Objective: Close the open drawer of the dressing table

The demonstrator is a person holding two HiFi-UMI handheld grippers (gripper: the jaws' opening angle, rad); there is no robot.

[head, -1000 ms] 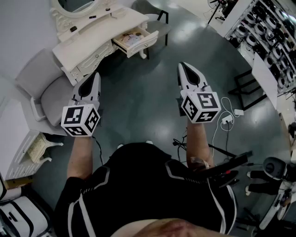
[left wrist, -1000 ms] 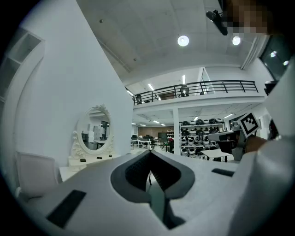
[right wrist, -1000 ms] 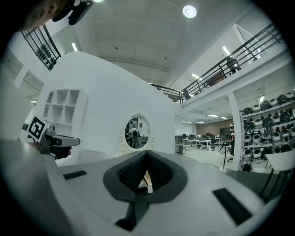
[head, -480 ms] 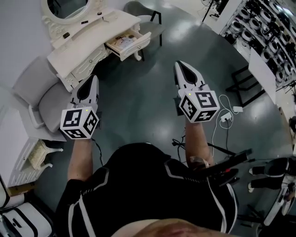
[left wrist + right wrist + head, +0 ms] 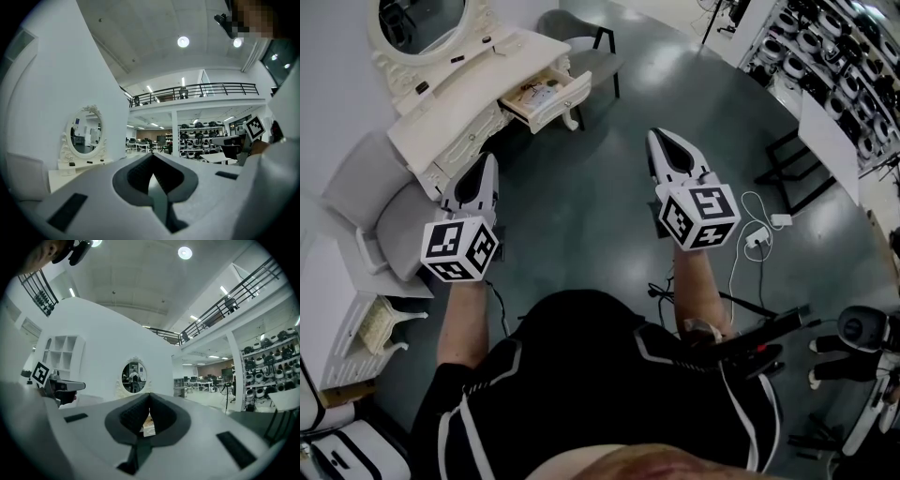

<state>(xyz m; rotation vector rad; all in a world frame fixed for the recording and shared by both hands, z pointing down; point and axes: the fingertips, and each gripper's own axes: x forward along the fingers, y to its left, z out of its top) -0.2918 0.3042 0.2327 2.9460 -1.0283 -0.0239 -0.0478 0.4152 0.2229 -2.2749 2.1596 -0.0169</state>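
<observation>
Left gripper (image 5: 487, 161) and right gripper (image 5: 660, 139) held forward side by side, fingers (image 5: 206, 192) closed on nothing, well apart from drawer (image 5: 546, 96)

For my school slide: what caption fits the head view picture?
Person with left gripper and right gripper shut, standing apart from a dressing table whose drawer is open.

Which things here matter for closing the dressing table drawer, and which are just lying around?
For the job:
open drawer
dressing table
left gripper
right gripper

Just around:
grey chair
oval mirror
floor cables
equipment shelves
</observation>
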